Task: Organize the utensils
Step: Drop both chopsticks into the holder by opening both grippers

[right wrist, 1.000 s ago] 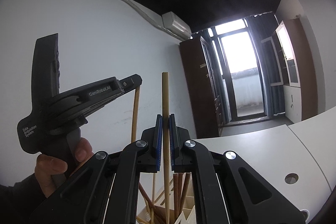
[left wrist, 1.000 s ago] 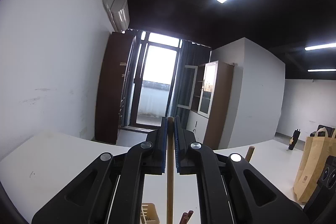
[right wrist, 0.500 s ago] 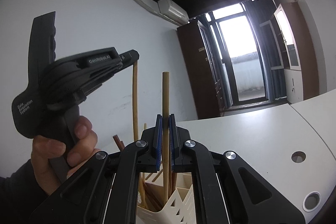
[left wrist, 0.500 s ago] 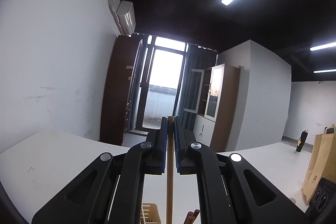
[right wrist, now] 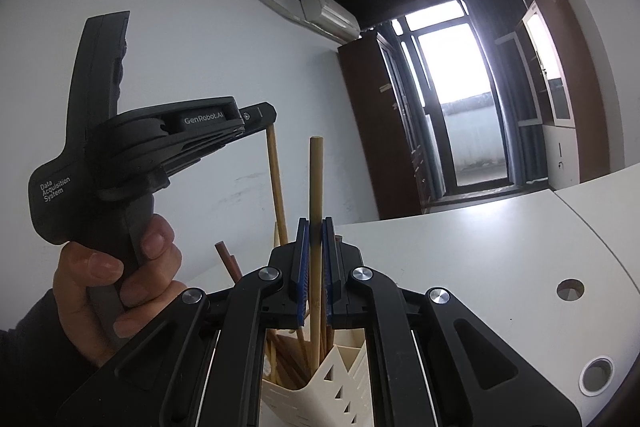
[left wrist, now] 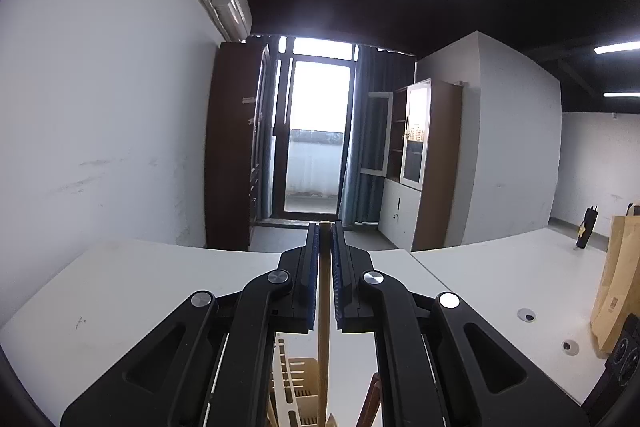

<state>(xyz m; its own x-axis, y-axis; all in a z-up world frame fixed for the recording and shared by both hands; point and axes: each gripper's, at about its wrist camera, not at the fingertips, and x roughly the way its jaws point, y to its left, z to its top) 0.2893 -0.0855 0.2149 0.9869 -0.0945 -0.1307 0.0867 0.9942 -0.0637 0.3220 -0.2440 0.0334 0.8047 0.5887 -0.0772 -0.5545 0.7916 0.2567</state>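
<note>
My left gripper (left wrist: 325, 227) is shut on a light wooden chopstick (left wrist: 323, 355) that hangs down toward a cream slotted utensil holder (left wrist: 298, 373). In the right wrist view the left gripper (right wrist: 266, 125) holds that chopstick (right wrist: 277, 187) by its top end, upright over the cream holder (right wrist: 340, 383). My right gripper (right wrist: 315, 223) is shut on a second light wooden chopstick (right wrist: 315, 179), upright, its lower end inside the holder. Several darker chopsticks (right wrist: 228, 261) stand tilted in the holder.
The holder stands on a white table (right wrist: 472, 259) with round cable holes (right wrist: 570, 289). A white wall is behind on the left. A brown paper bag (left wrist: 616, 283) stands at the table's far right in the left wrist view.
Both grippers have come lower toward the holder with their chopsticks. The holder and the dark chopsticks show larger in the right wrist view. Both grips are unchanged.
</note>
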